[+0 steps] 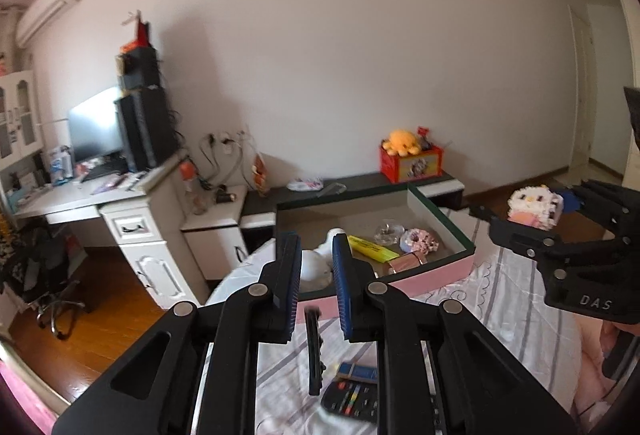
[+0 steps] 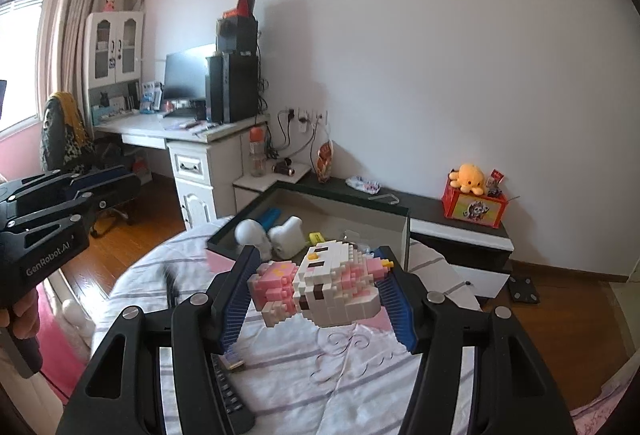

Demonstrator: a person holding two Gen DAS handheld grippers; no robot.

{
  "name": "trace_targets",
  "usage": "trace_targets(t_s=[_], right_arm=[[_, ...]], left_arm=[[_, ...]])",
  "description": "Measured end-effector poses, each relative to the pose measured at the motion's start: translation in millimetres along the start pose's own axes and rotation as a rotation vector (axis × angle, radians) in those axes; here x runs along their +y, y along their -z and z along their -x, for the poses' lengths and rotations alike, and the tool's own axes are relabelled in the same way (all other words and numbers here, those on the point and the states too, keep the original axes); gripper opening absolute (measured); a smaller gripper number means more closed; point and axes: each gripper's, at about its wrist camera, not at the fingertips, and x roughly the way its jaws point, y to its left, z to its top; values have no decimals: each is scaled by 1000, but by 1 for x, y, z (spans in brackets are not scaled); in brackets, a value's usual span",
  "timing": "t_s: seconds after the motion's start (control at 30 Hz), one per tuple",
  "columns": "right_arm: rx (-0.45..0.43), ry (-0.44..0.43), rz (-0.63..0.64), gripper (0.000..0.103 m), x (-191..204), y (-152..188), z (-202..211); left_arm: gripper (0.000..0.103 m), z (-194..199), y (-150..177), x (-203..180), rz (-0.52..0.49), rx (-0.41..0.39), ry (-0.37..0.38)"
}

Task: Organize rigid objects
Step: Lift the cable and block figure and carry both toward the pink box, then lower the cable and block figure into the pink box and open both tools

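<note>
My right gripper (image 2: pixel 316 295) is shut on a pink and white brick-built figure (image 2: pixel 320 287) and holds it in the air above the bed, short of the open pink box (image 2: pixel 402 231). It also shows in the left wrist view (image 1: pixel 536 207), held at the right gripper's tip. The box (image 1: pixel 432 269) holds a yellow marker (image 1: pixel 372 247), white figures (image 1: pixel 316 265) and other small items. My left gripper (image 1: pixel 316 275) is open and empty above the bed in front of the box. A black comb (image 1: pixel 314 351) and a remote (image 1: pixel 352 401) lie on the bedsheet below it.
The bed has a striped white sheet (image 2: pixel 320 387). A white desk (image 1: pixel 120 203) with monitor and chair stands left. A low dark cabinet (image 2: pixel 460 227) behind the box carries a red box with a yellow plush (image 2: pixel 472 199). Wooden floor surrounds the bed.
</note>
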Motion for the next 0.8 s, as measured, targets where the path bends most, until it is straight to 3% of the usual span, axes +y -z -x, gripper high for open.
trace_targets(t_s=[0.2,0.4,0.6,0.67,0.77,0.8], right_arm=[[72,-13,-14,60,-16,9,-45],[98,-37,-24,60,-19,20,-60],[120,-53,-30,60,-22,23,-71],[126,-57,-34,60,-22,25,-71],[132,-57,-39,60,-23,27,-72],[133,-58,-42,60,-24,27,-73]], left_arm=[[16,-46,23,4,8,110,17],[17,-82,66,14,37,260,50],[32,-116,98,-4,36,388,100],[41,-124,106,-7,31,432,104],[45,-134,112,-8,35,472,102],[42,-134,112,-8,35,468,93]])
